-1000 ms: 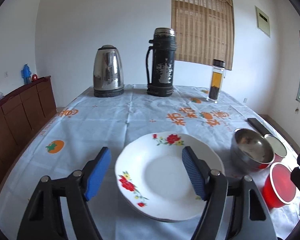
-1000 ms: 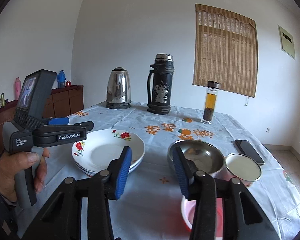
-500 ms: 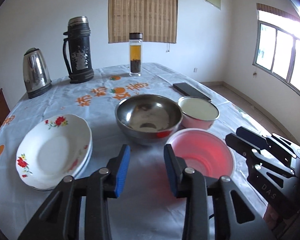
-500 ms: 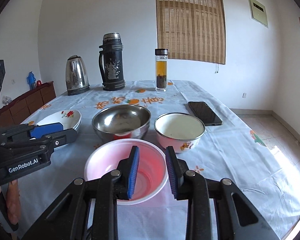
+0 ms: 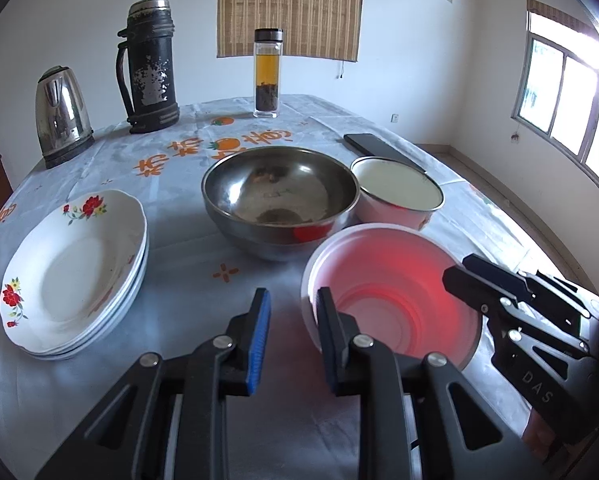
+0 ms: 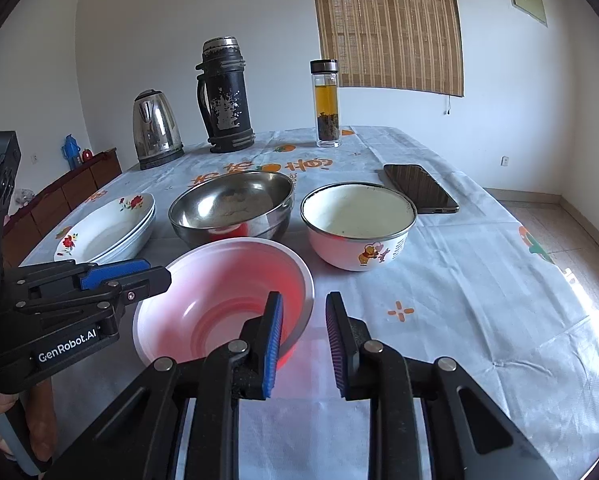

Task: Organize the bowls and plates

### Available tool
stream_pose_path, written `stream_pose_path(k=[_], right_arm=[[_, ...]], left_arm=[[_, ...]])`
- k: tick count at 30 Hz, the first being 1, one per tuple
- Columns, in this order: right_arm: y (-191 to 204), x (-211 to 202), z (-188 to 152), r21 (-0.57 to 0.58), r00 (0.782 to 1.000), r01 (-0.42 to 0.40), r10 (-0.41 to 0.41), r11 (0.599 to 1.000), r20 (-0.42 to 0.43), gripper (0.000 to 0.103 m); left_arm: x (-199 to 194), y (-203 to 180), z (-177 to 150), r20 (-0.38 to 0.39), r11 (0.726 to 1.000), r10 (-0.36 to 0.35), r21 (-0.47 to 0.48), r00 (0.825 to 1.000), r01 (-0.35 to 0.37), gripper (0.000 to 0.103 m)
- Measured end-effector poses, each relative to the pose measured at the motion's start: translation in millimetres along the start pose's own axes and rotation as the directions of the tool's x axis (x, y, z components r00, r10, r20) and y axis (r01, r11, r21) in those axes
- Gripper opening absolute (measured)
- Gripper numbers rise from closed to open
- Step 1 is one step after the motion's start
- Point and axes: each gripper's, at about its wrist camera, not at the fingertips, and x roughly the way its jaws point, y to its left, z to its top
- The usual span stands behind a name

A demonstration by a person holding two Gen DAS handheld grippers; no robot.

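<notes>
**Both grippers close in at the red bowl's rim**

The red plastic bowl (image 5: 391,292) sits near the tabletop's front edge, in front of the steel bowl (image 5: 279,200) and enamel bowl (image 6: 357,226). The left gripper (image 5: 289,330) straddles its left rim, the right gripper (image 6: 302,330) its right rim; both jaws are closing, pads not yet pressing. The stacked floral plates (image 5: 73,264) lie toward the left edge

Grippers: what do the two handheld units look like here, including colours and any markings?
Both are black linkage frames with silver pivot pins. The left gripper has blue ribbed pads and white "GenRobot.AI" lettering on its side. The right gripper has one blue and one purplish pad, and "DAS" on its side.
</notes>
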Motion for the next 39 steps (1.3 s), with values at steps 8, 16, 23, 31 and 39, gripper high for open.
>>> stream_pose_path(k=[8,16,23,31,39], right_arm=[[-4.6,2.1,-2.2,0.018,0.999,-0.033,0.033,0.999,-0.005,0.019],[-4.9,2.1,-2.2,0.015,0.999,-0.045,0.045,0.999,-0.009,0.017],[-3.2,-4.8,-1.8,0.003,0.998,-0.048,0.048,0.999,0.026,0.012],[6.4,-20.3,9.3,-0.024,0.995,-0.050,0.052,0.998,0.080,0.010],[6.9,-27.6,23.1,-0.010,0.992,-0.077,0.078,0.997,0.104,0.010]], left_arm=[[0.0,2.0,0.7,0.018,1.000,0.000,-0.021,1.000,0.000,0.025],[7.3,-5.2,-1.5,0.011,0.999,-0.032,-0.003,0.999,0.032,0.012],[2.9,-5.5,-1.2,0.020,1.000,-0.013,0.001,1.000,0.013,0.006],[-8.3,0.4,4.1,0.039,0.999,-0.020,-0.027,0.999,0.021,0.006],[-28.8,7.2,22.4,0.111,0.999,-0.021,-0.043,0.994,0.026,0.006]])
